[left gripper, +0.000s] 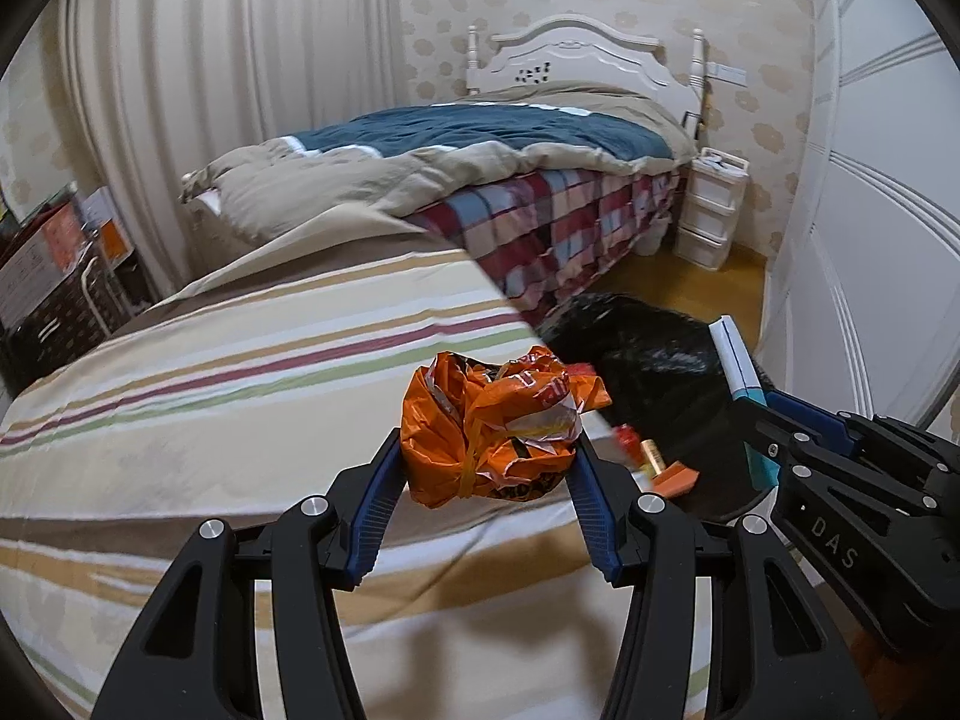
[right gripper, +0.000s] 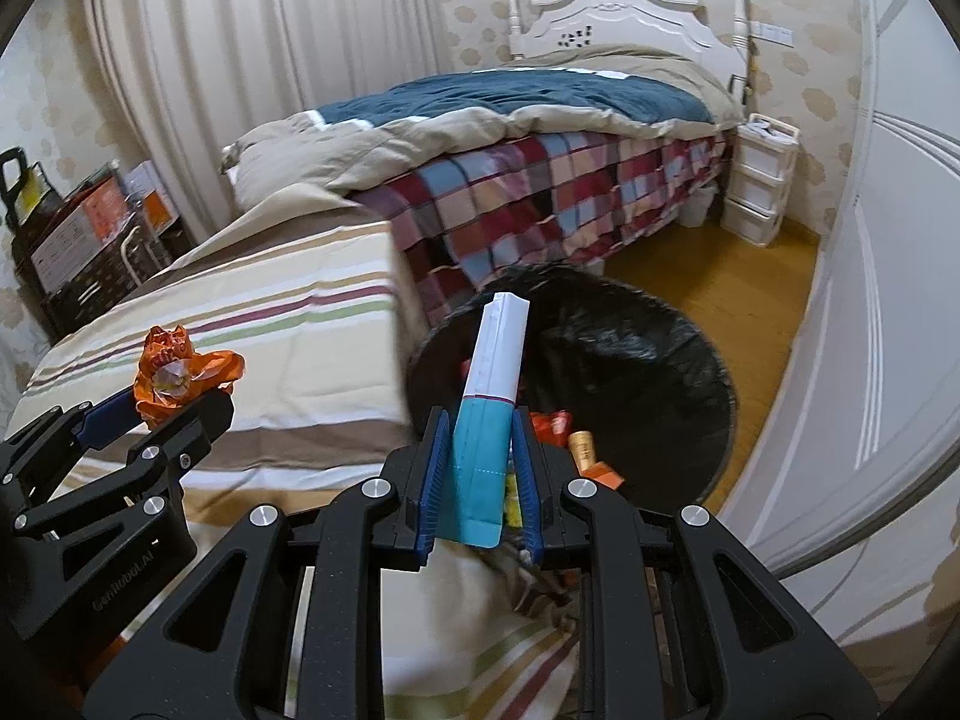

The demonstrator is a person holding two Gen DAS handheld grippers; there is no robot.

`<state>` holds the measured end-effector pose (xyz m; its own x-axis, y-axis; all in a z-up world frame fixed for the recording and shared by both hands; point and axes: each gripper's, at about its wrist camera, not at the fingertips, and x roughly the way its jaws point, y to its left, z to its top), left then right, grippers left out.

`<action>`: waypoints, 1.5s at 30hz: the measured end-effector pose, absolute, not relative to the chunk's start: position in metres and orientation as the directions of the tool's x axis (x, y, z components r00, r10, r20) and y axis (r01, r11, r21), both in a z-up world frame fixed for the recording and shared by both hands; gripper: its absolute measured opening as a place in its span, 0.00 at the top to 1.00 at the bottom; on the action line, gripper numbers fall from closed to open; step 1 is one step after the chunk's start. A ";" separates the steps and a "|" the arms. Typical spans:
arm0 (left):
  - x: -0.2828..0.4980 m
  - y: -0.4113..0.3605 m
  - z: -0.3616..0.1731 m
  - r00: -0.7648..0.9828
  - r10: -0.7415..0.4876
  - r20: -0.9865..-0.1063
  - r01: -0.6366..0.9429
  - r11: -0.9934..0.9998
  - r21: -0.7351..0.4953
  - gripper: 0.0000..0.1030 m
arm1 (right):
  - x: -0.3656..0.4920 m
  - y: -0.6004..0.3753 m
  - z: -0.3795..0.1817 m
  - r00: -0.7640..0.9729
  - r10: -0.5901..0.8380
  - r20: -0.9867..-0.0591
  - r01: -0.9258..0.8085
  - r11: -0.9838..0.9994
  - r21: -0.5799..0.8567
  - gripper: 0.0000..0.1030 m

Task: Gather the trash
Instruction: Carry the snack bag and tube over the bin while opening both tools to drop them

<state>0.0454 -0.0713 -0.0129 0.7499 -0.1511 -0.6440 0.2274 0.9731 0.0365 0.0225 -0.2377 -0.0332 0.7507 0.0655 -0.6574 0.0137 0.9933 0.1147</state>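
My left gripper (left gripper: 489, 462) is shut on a crumpled orange plastic wrapper (left gripper: 492, 420), held above the striped bed cover near its right edge. In the right wrist view the same wrapper (right gripper: 180, 372) and left gripper (right gripper: 174, 399) show at the left. My right gripper (right gripper: 480, 456) is shut on a flat white and teal carton (right gripper: 489, 414), which stands upright between the pads, over the near rim of a round bin lined with a black bag (right gripper: 630, 360). The bin (left gripper: 648, 360) holds several pieces of trash, among them an orange packet (right gripper: 603, 474).
A mattress with a striped cover (left gripper: 240, 396) fills the left. Behind it stands a bed with a checked blanket (right gripper: 540, 192) and a white headboard. A white drawer unit (right gripper: 759, 180) sits at the back right, a white wardrobe (right gripper: 870, 300) along the right, wooden floor between.
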 end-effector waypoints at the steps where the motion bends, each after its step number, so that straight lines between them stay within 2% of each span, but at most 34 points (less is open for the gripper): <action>1: 0.048 -0.076 -0.013 0.749 -0.155 -0.645 0.233 0.972 0.037 0.48 | 0.025 -0.242 -0.034 0.750 0.061 -0.658 0.020 0.993 0.115 0.79; 27: 0.116 -0.150 -0.037 0.710 -0.153 -0.687 0.290 0.953 0.087 0.46 | 0.089 -0.307 -0.064 0.716 -0.002 -0.698 0.141 0.980 0.142 0.78; 29: 0.116 -0.150 -0.038 0.710 -0.148 -0.689 0.286 0.954 0.089 0.42 | 0.089 -0.308 -0.066 0.718 -0.005 -0.696 0.148 0.978 0.146 0.72; 31: 0.115 -0.148 -0.038 0.715 -0.145 -0.684 0.276 0.957 0.086 0.33 | 0.089 -0.308 -0.067 0.719 -0.008 -0.694 0.155 0.977 0.148 0.58; 35: 0.114 -0.145 -0.035 0.723 -0.140 -0.676 0.266 0.960 0.085 0.27 | 0.088 -0.305 -0.065 0.722 -0.023 -0.692 0.158 0.978 0.133 0.54; 43: 0.110 -0.134 -0.029 0.738 -0.126 -0.663 0.238 0.968 0.081 0.23 | 0.077 -0.302 -0.055 0.739 -0.073 -0.670 0.188 0.977 0.101 0.34; 45: 0.109 -0.129 -0.027 0.741 -0.123 -0.660 0.229 0.970 0.076 0.23 | 0.074 -0.302 -0.052 0.741 -0.095 -0.665 0.201 0.976 0.084 0.31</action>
<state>0.1089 -0.1291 -0.0271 0.7406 -0.1233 -0.6605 0.2291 0.9705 0.0757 0.0745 -0.3015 -0.0519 0.7406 -0.0949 -0.6652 0.2006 0.9761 0.0840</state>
